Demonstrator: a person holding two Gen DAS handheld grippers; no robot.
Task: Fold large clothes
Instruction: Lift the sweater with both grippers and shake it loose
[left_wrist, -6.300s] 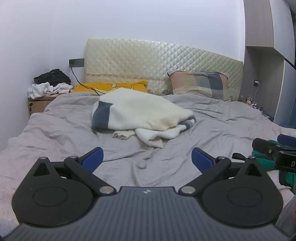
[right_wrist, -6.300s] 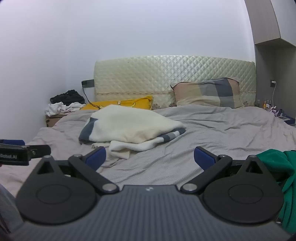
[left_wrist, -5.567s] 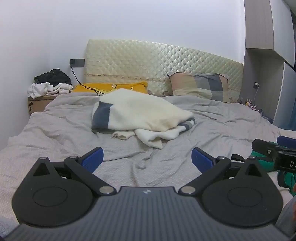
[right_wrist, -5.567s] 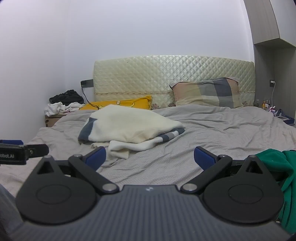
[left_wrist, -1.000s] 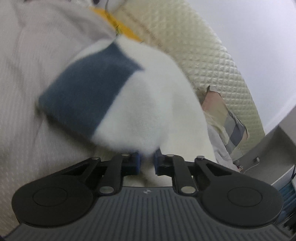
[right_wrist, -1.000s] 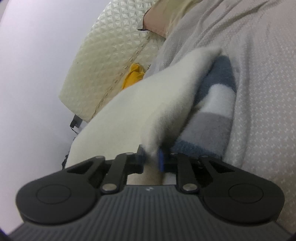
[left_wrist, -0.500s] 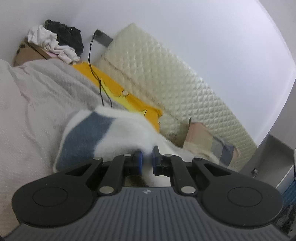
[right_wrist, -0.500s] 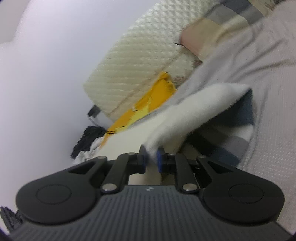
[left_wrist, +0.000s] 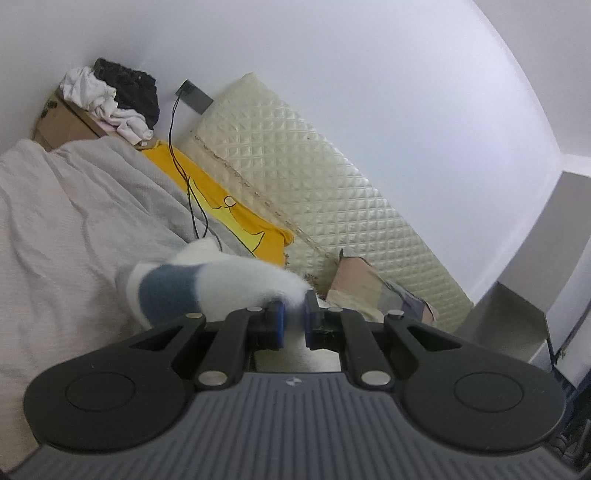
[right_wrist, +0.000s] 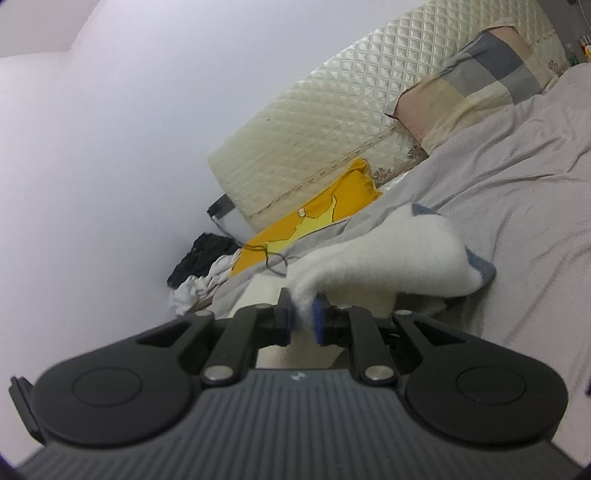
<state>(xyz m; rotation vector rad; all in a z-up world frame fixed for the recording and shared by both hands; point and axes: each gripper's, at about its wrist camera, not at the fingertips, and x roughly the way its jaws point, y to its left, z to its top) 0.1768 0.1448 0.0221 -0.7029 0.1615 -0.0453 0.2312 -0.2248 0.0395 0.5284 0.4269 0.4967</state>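
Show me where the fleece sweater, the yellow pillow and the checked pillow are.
fleece sweater (left_wrist: 173, 291), left wrist view, on its blue band.
yellow pillow (right_wrist: 325, 218), right wrist view, on its middle.
checked pillow (right_wrist: 476, 81), right wrist view, on its front face.

A home bedroom — quilted headboard, pillows, rumpled bedding.

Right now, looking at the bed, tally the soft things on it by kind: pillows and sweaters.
Pillows: 2, the yellow pillow and the plaid pillow.
Sweaters: 1, the cream and blue sweater, pinched by the left tool and the right tool.
Total: 3.
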